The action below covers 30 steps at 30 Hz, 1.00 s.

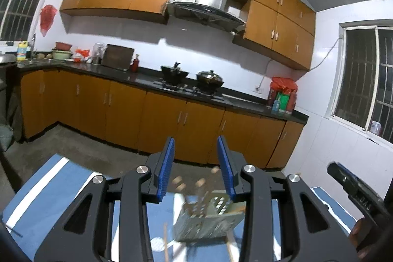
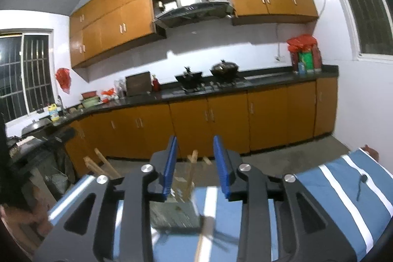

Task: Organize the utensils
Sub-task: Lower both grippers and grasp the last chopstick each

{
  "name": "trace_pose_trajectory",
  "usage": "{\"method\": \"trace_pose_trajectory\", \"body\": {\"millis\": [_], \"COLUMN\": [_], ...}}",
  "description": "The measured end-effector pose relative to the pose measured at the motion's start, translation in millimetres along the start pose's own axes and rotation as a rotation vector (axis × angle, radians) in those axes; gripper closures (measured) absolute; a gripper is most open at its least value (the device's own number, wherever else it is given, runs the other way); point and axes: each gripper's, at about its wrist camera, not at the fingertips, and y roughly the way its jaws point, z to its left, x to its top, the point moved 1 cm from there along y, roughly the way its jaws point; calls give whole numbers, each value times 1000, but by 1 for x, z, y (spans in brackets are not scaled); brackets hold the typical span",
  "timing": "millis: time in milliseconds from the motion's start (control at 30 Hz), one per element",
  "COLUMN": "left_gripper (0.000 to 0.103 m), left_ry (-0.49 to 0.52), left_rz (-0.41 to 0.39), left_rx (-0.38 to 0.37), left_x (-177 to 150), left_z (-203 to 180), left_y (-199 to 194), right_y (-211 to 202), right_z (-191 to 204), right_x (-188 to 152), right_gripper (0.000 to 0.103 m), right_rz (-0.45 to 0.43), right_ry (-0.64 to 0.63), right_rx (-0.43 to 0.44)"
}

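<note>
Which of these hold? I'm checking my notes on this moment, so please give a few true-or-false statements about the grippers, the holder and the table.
1. The left gripper is open and holds nothing. True.
2. The utensil holder is empty. False: sticks stand in it.
3. The right gripper is shut on a spoon. False: it is open; a dark spoon lies on the cloth.
4. The striped cloth is blue and white. True.

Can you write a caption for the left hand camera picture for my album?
Open left gripper above a green utensil holder with chopsticks on a blue striped cloth.
</note>
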Motion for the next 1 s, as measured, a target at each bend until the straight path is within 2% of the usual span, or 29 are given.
{"method": "trace_pose_trajectory", "body": {"millis": [100, 167, 233, 333, 467, 567, 767, 800, 833, 867, 1000], "left_gripper": [61, 61, 61, 61, 61, 61, 61, 61, 61, 61, 62], "left_ry": [-10, -5, -2, 7, 11, 30, 93, 101, 106, 109, 127], "left_rz": [37, 86, 157, 310, 446, 509, 558, 567, 576, 584, 611], "left_rx": [62, 118, 158, 213, 208, 190, 147, 140, 135, 131, 129], "left_x": [-14, -32, -54, -99, -145, -166, -185, -188, -190, -192, -201], "left_z": [21, 35, 48, 66, 71, 66, 44, 41, 38, 37, 32], "left_y": [-9, -10, -6, 6, 13, 16, 21, 22, 24, 25, 31], "right_y": [2, 11, 21, 36, 43, 46, 55, 58, 58, 59, 63], "right_z": [-14, -25, -30, -30, -14, 4, 19, 20, 20, 20, -3], "right_x": [-28, -59, -86, -133, -182, -203, -219, -222, -223, -224, -218], "right_gripper": [69, 69, 69, 69, 69, 69, 70, 74, 87, 93, 95], "right_rz": [82, 182, 272, 422, 557, 609, 658, 665, 658, 659, 654], "right_ry": [0, 9, 16, 26, 20, -9, -64, -75, -92, -105, -41], "right_rx": [-45, -62, -78, -69, -18, 7, 18, 10, -7, -22, -61]}}
